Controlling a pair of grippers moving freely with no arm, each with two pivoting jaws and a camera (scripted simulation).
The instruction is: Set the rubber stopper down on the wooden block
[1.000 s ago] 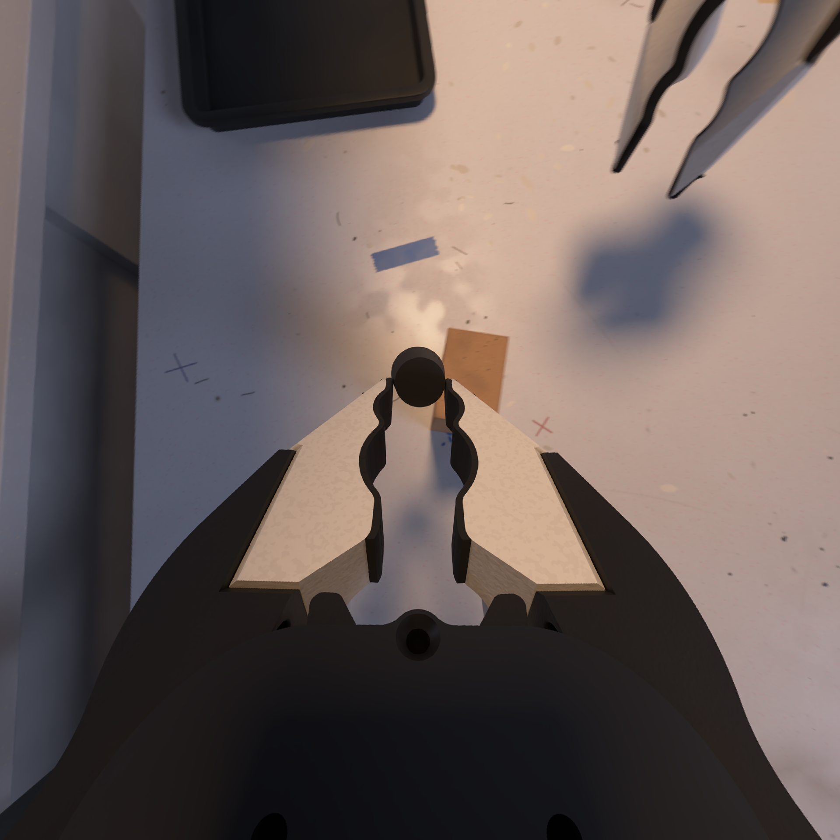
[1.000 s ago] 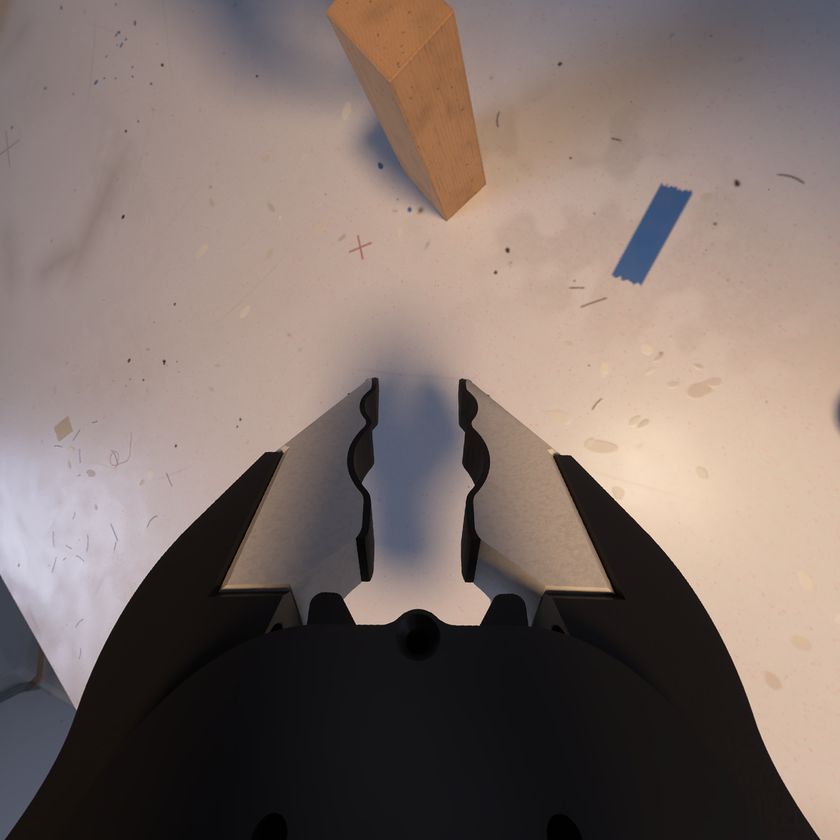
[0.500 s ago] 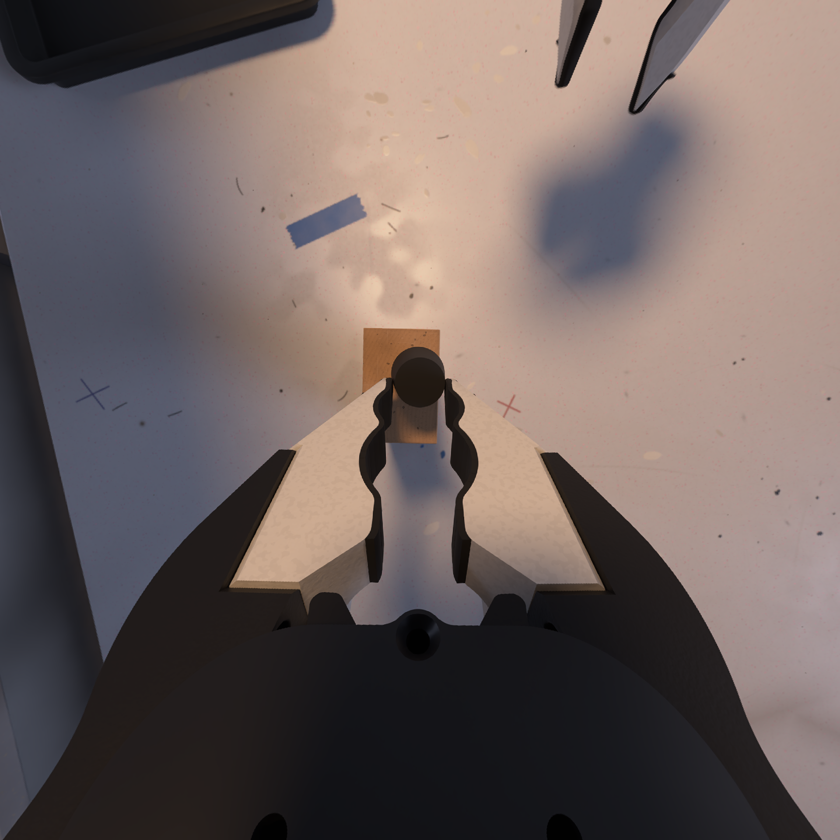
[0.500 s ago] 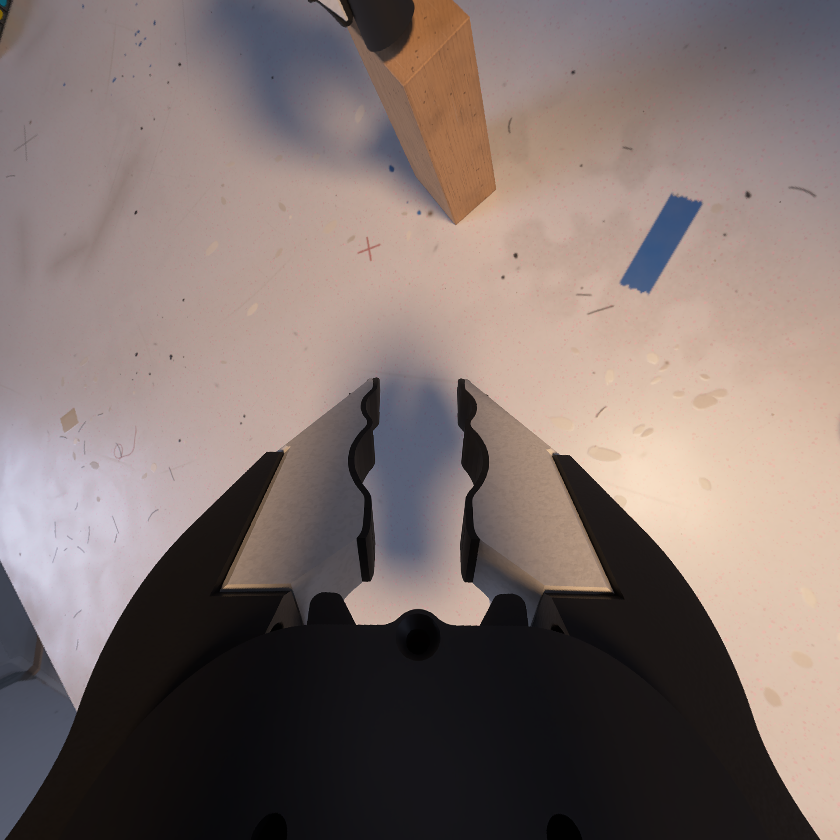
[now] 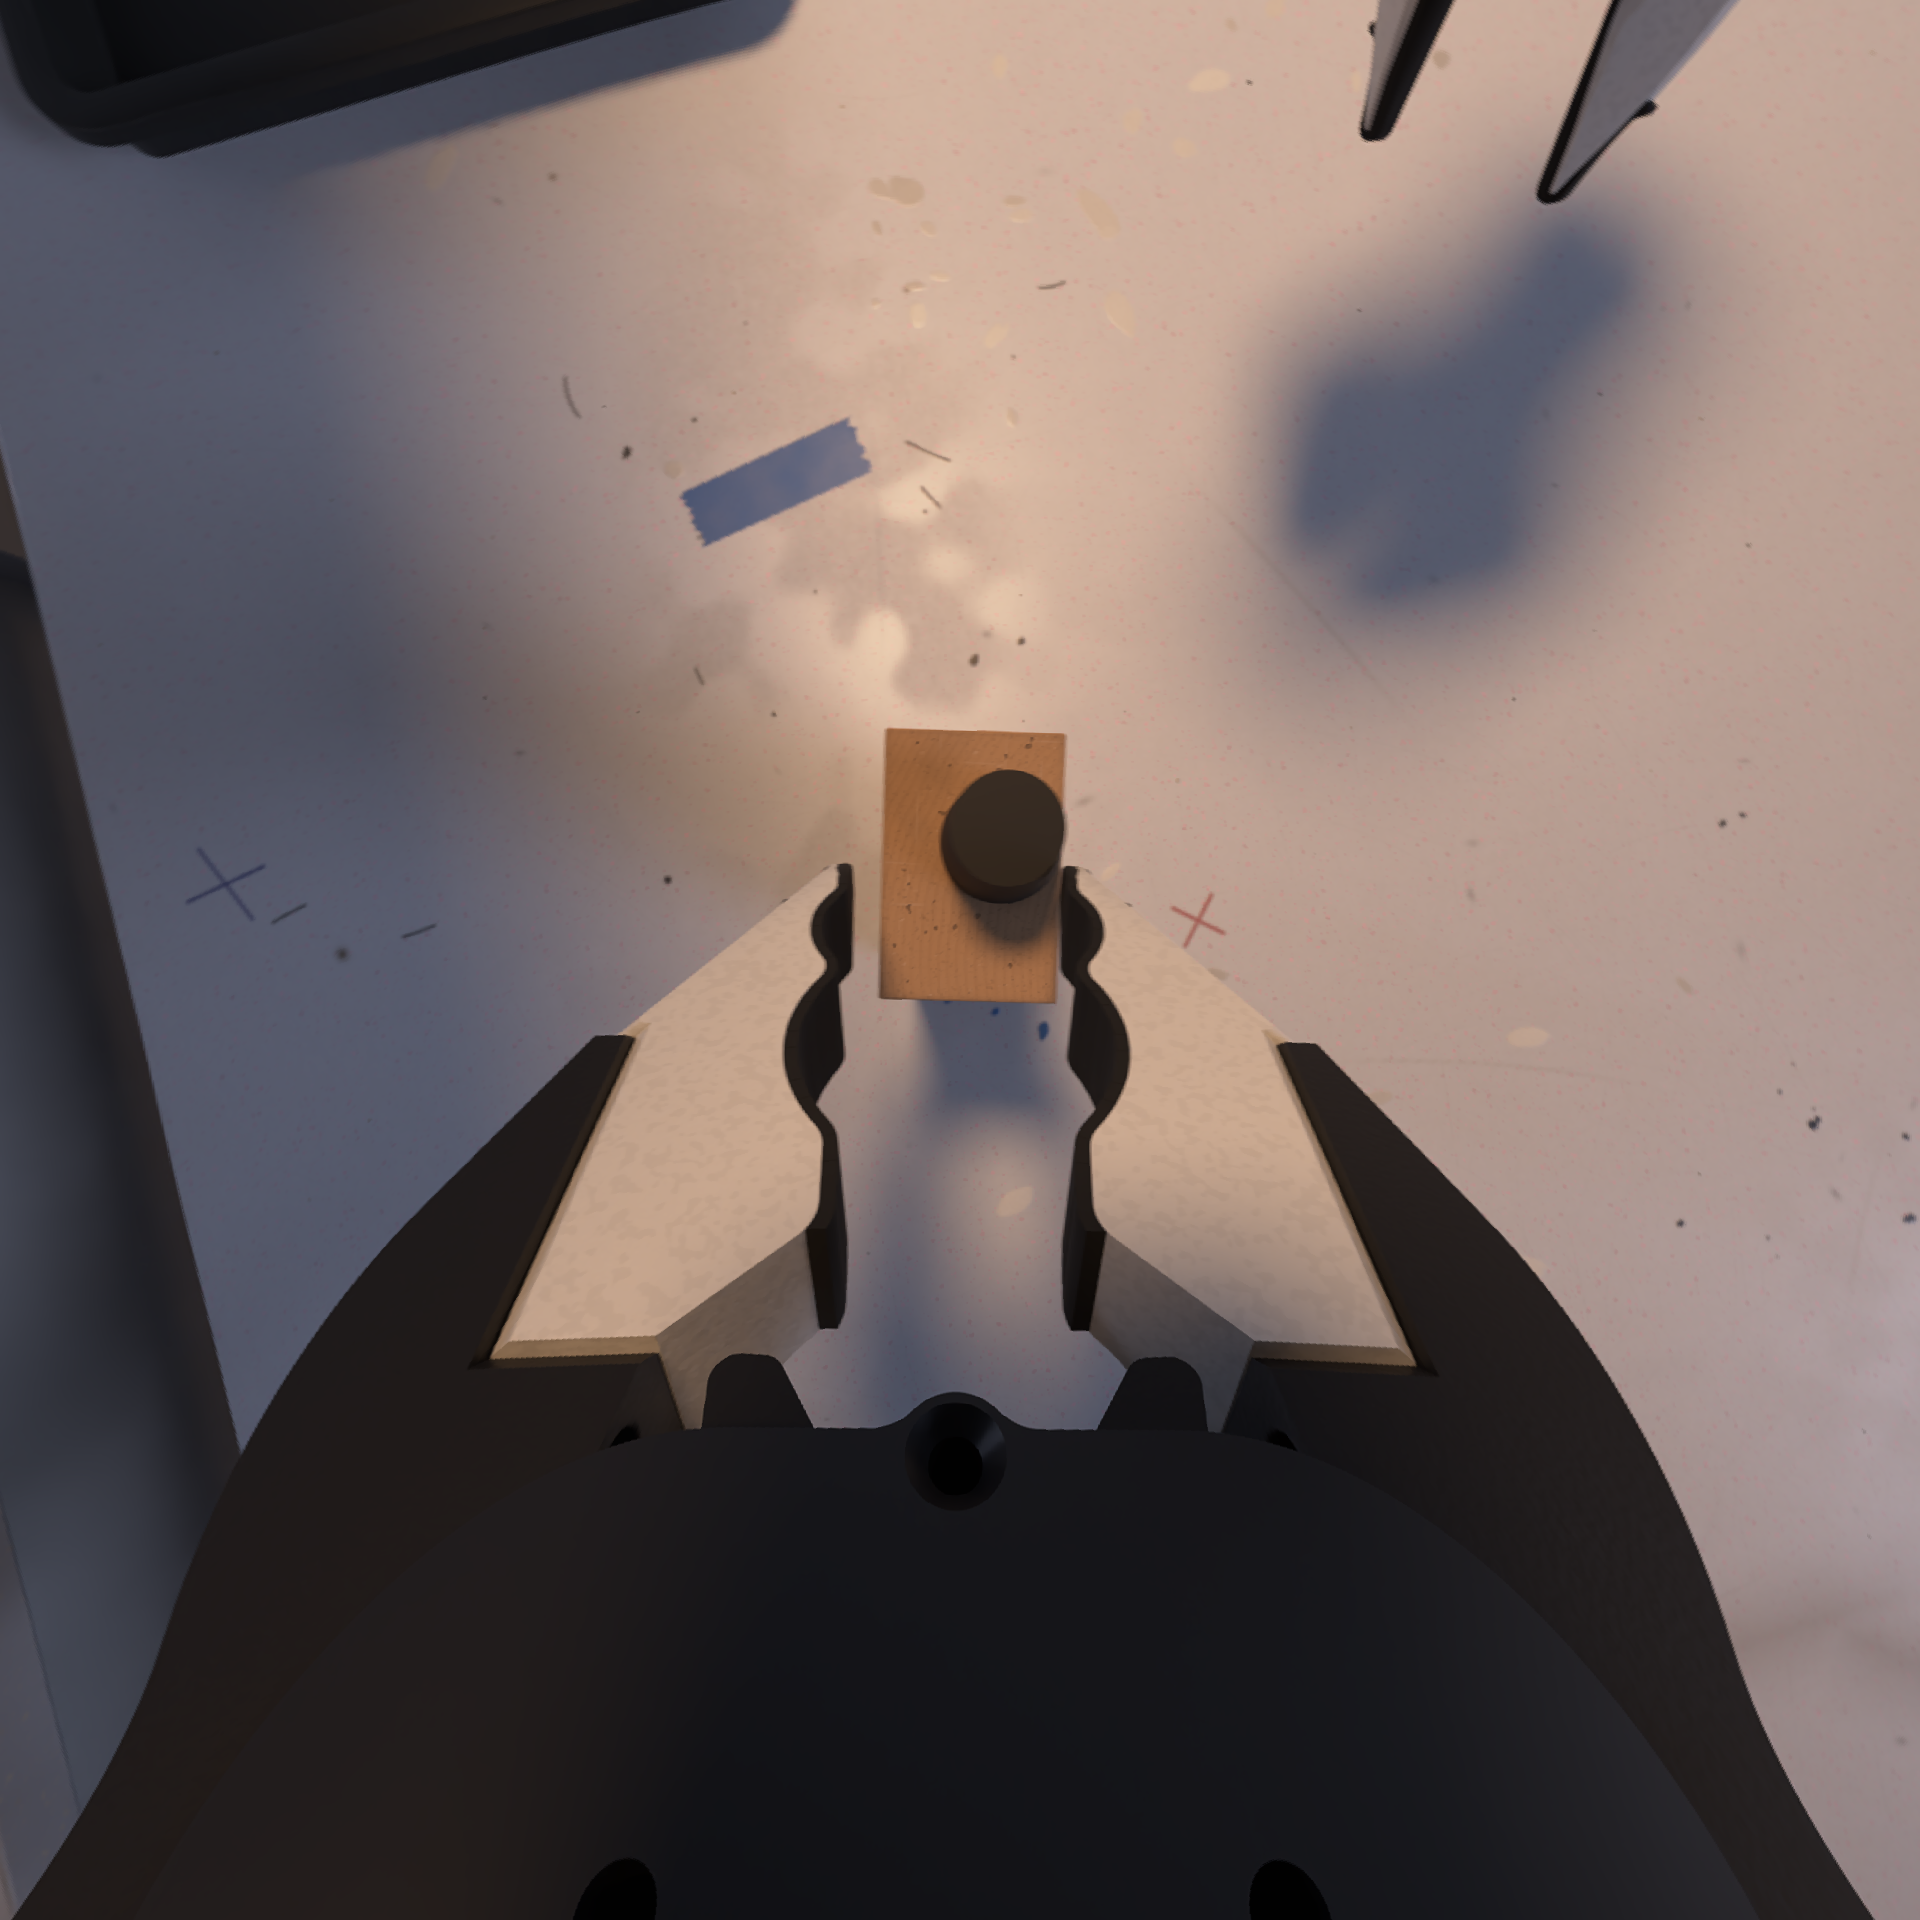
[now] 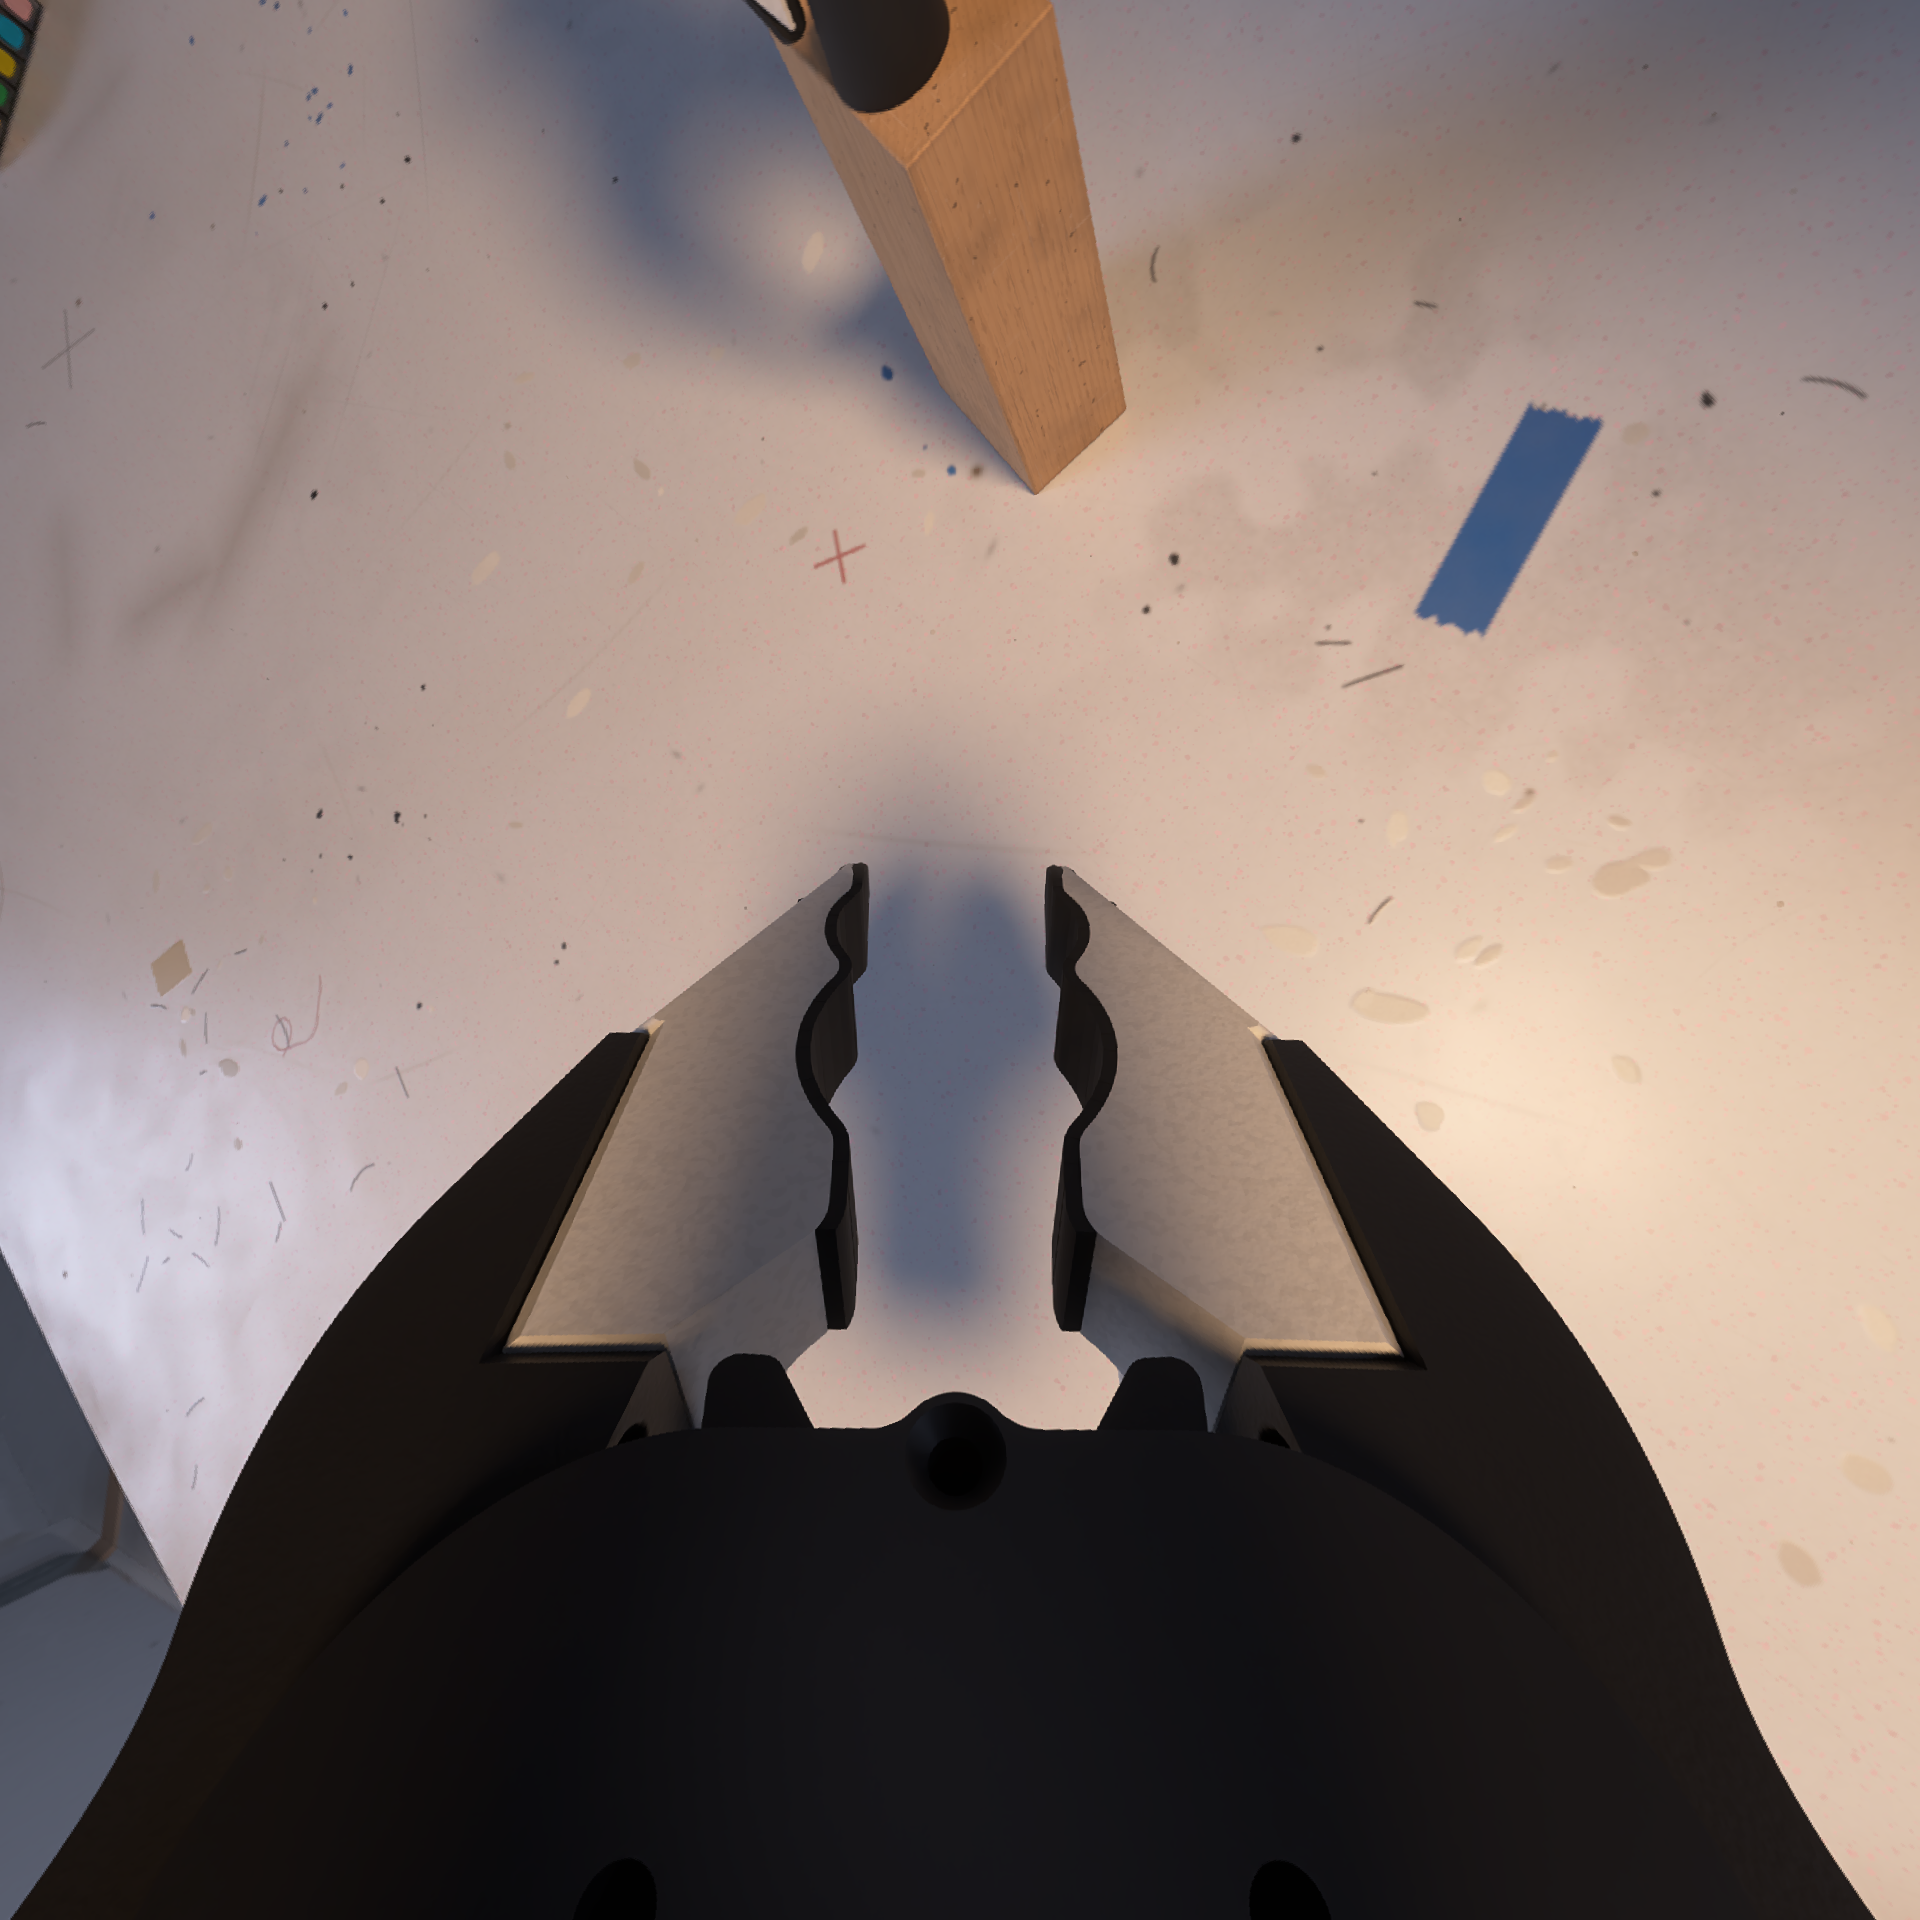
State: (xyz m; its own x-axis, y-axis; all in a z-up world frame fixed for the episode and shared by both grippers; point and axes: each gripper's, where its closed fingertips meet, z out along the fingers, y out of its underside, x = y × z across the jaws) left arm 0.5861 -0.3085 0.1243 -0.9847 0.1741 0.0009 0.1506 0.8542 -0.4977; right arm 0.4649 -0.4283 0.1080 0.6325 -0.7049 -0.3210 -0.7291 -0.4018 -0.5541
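The black rubber stopper (image 5: 1003, 831) stands on the top face of the upright wooden block (image 5: 925, 935). My left gripper (image 5: 958, 878) hovers above the block with its jaws open on either side of the stopper, not gripping it. In the right wrist view the block (image 6: 997, 260) stands tall on the table with the stopper (image 6: 883, 52) on top, cut off by the frame's upper edge. My right gripper (image 6: 956, 873) is open and empty over bare table, short of the block. It also shows in the left wrist view (image 5: 1475, 135) at the top right.
A black tray (image 5: 312, 62) lies at the far left. A strip of blue tape (image 5: 774, 483) lies beyond the block, also in the right wrist view (image 6: 1507, 530). A red cross mark (image 5: 1197, 920) is beside the block. The table's edge (image 5: 62, 935) runs along the left.
My left gripper carried the stopper over the block, then opened, leaving the stopper on the block's top. The right gripper has barely moved.
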